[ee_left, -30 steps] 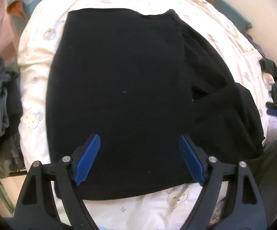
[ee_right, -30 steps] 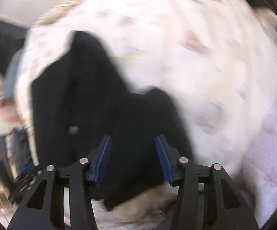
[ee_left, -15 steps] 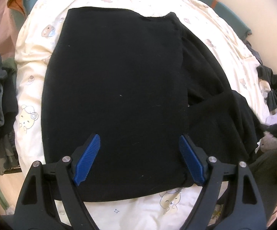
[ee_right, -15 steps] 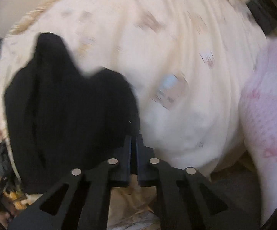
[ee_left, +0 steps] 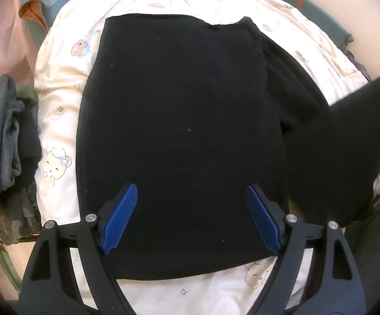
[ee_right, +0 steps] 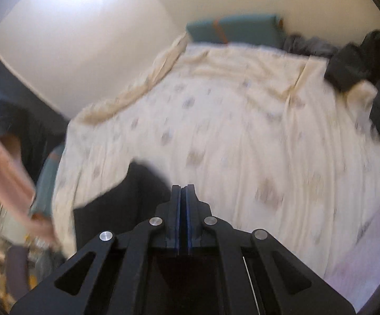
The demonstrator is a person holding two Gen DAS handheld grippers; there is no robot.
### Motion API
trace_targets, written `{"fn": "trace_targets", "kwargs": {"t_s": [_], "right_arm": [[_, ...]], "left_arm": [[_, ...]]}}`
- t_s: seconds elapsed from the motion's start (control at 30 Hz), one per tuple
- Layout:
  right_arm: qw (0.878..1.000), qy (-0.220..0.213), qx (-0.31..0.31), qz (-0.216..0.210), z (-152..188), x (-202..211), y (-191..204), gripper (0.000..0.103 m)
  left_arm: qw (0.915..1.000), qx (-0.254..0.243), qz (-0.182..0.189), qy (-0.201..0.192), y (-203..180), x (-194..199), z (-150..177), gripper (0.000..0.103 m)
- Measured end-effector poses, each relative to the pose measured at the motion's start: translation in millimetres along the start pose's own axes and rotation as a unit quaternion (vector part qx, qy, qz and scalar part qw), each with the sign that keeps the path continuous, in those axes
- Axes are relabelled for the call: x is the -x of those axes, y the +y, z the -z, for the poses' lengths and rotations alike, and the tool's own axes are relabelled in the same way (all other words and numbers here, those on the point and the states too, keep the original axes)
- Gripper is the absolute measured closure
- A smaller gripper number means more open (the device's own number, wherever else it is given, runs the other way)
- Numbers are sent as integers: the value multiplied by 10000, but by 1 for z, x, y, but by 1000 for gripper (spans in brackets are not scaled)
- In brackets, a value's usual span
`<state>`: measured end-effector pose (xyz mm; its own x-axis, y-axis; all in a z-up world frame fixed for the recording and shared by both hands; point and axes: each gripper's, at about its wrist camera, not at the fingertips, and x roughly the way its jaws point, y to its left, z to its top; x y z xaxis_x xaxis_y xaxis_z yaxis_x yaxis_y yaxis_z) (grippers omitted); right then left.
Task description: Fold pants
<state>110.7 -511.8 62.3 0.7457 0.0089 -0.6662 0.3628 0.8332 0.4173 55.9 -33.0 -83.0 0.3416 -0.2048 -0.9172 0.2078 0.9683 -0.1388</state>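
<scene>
Black pants (ee_left: 179, 136) flat on cream bedsheet (ee_left: 58, 120), left claw (ee_left: 191, 210) wide open above, right claw (ee_right: 182, 191) pinched shut on lifted pant fabric.

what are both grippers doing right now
left gripper: open, empty, above the black fabric pants.
right gripper: shut on a pants edge.

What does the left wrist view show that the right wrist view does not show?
Only the left wrist view shows the folded body of the black pants lying flat, the open left gripper above it, and a grey garment pile. Only the right wrist view shows the shut right gripper, the wall and dark clothes at the far edge. Both show the cream bedsheet and some black pants fabric.
</scene>
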Motion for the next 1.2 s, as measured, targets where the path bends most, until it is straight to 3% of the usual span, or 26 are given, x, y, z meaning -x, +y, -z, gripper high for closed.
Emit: {"fn": "trace_targets", "kwargs": {"t_s": [0.13,0.27,0.37,0.47,0.57,0.67,0.7,0.77,0.8,0.83,0.93,1.1,1.2], "right_arm": [[9980,-280,-451,344,-15,-24,-27,100],[9955,281,-882,209,8,-63,-51,100],[9936,517,-1009,34,38,-78,-55,100],[9945,605,-856,-38,58,-83,-53,100],[9926,738,-952,-154,64,-81,-54,100],[9947,695,-746,-112,63,-76,-49,100],[9948,692,-742,-123,64,-75,-50,100],[9940,768,-760,-167,65,-77,-51,100],[9939,779,-767,-175,65,-78,-51,100],[9938,789,-764,-198,64,-78,-51,100],[9943,759,-714,-236,62,-75,-50,100],[9963,673,-481,-231,54,-58,-36,100],[9984,465,-226,-212,40,-32,-23,100]], "left_arm": [[9998,-172,109,31,-9,-5,4,21],[9968,-650,381,249,-35,-15,10,21],[9911,-369,1069,698,-53,-28,12,21],[9786,43,1730,1113,-79,-43,11,21],[9737,192,1914,1223,-108,-55,9,22],[9676,675,2033,1338,-121,-73,8,25],[9626,922,2113,1422,-122,-80,8,28],[9566,1111,2248,1485,-124,-85,10,61],[9574,1060,2228,1503,-129,-86,11,87],[9599,984,2170,1475,-131,-84,11,94],[9684,817,2086,1096,-131,-61,7,95],[9614,1040,2468,633,-116,-10,-6,97],[9576,1101,2660,151,-107,28,-18,98]]}}
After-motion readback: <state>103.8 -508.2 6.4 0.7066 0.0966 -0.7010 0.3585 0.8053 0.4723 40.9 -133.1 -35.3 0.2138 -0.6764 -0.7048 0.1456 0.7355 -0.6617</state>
